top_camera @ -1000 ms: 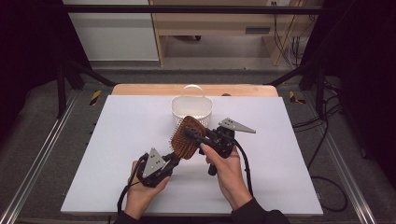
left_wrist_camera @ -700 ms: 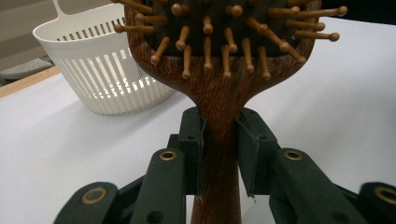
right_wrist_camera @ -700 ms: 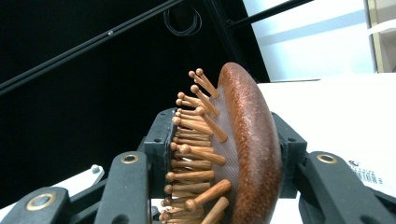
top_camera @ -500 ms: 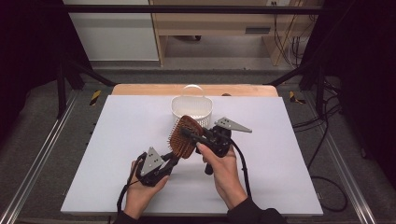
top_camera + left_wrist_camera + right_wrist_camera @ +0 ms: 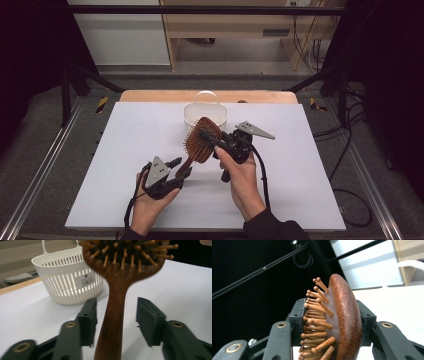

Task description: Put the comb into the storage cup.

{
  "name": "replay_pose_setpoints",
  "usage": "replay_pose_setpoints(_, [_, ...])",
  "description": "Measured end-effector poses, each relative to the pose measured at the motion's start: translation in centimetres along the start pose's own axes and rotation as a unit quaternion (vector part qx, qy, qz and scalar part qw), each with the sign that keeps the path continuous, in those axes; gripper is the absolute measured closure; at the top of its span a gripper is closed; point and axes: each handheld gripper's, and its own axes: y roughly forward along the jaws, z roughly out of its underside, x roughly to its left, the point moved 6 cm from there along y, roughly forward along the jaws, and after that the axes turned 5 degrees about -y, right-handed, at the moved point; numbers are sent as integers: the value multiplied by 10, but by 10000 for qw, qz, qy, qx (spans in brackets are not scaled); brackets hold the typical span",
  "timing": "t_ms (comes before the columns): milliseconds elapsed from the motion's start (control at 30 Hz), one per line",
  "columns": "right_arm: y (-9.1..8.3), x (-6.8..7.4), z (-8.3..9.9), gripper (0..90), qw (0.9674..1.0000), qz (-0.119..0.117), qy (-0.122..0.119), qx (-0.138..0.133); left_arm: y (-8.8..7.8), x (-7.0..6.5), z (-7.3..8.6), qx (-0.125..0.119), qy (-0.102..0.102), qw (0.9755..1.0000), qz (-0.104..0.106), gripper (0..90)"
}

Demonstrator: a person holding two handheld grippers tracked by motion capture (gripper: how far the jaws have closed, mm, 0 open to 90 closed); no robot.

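A wooden paddle hairbrush (image 5: 198, 146) with peg bristles hangs tilted above the white table (image 5: 300, 150). My right gripper (image 5: 205, 135) is shut on the brush head (image 5: 345, 315), one jaw on the bristle side and one on the rounded back. My left gripper (image 5: 179, 168) sits lower left, open. The brush handle (image 5: 112, 317) runs between its two jaws with a gap on each side. A white slotted basket (image 5: 205, 113) with a loop handle stands behind the brush, also visible in the left gripper view (image 5: 67, 277).
The table's wooden far edge (image 5: 150, 96) lies just past the basket. Metal rails (image 5: 40, 175) flank the table. Cables (image 5: 350, 150) trail on the floor at the right.
My left gripper has shifted slightly left and rolled, with the brush handle still at its jaws. The right gripper and brush have barely moved.
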Motion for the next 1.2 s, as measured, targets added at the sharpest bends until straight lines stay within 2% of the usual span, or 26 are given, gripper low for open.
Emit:
replay_pose_setpoints(100, [-6, -8, -8, 521, 9998, 151, -36, -90, -6, 4, 1, -131, -19, 9998, -170, 400])
replay_pose_setpoints(233, [-16, -16, -19, 518, 9994, 259, -93, -214, -17, 16, 2, -363, -103, 9980, -513, 269])
replay_pose_setpoints(467, [-23, -23, -26, 516, 9988, 346, -88, -329, -38, 41, 5, -736, -284, 9932, -860, 192])
replay_pose_setpoints(633, [-23, -23, -28, 515, 9988, 343, -73, -349, -49, 52, 10, -803, -395, 9910, -1000, 104])
replay_pose_setpoints(833, [-22, -22, -30, 516, 9987, 328, -97, -386, -60, 60, 20, -850, -593, 9887, -1083, 74])
replay_pose_setpoints(1100, [-20, -17, -38, 516, 9986, 299, -123, -426, -78, 69, 31, -914, -668, 9866, -1173, 45])
replay_pose_setpoints(1200, [-19, -14, -44, 516, 9984, 294, -163, -463, -84, 73, 35, -962, -732, 9850, -1233, 41])
